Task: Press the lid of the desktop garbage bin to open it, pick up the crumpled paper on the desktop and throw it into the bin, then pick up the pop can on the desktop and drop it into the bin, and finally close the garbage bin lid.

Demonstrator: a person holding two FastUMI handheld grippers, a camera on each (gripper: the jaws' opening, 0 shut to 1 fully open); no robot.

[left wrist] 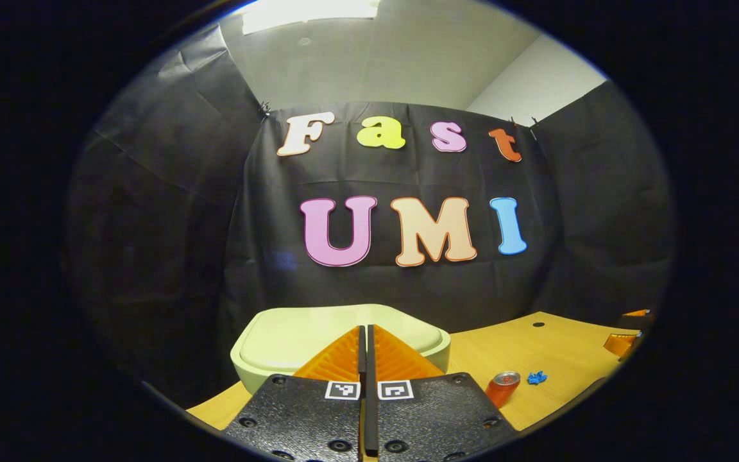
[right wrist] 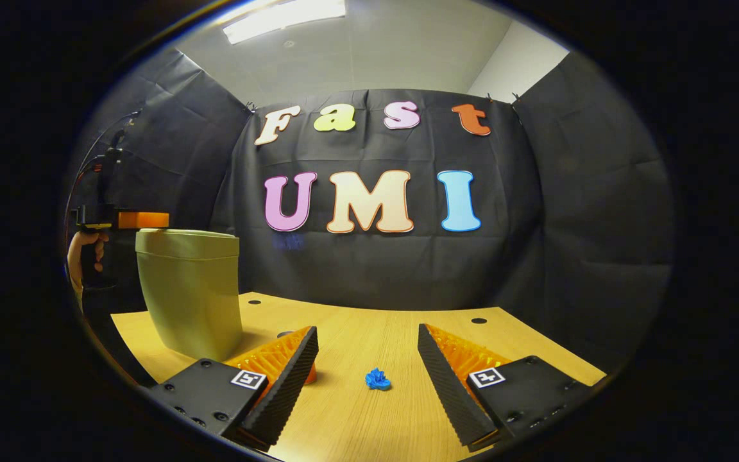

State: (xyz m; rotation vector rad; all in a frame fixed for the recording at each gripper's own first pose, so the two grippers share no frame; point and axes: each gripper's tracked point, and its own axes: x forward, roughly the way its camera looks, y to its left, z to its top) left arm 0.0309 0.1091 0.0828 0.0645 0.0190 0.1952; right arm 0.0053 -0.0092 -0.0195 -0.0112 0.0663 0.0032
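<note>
The pale green bin (left wrist: pixel 318 343) (right wrist: pixel 190 289) stands at the table's left with its lid down. My left gripper (left wrist: pixel 366 328) is shut with nothing in it, and its tips reach over the lid. The right gripper view shows that left gripper (right wrist: pixel 143 220) level just above the lid, held by a hand (right wrist: pixel 82 253); contact cannot be told. The blue crumpled paper (right wrist: pixel 377 380) (left wrist: pixel 537 377) lies on the table ahead of my open right gripper (right wrist: pixel 367 333), between its fingers' lines. The red pop can (left wrist: pixel 503 387) lies on its side next to the paper; my right gripper's left finger (right wrist: pixel 283 378) hides most of it.
The wooden table (right wrist: pixel 369 423) has two small dark holes (right wrist: pixel 478 320) near its back edge. Black cloth walls close in the back and both sides. My right gripper (left wrist: pixel 626 341) appears at the far right edge of the left gripper view.
</note>
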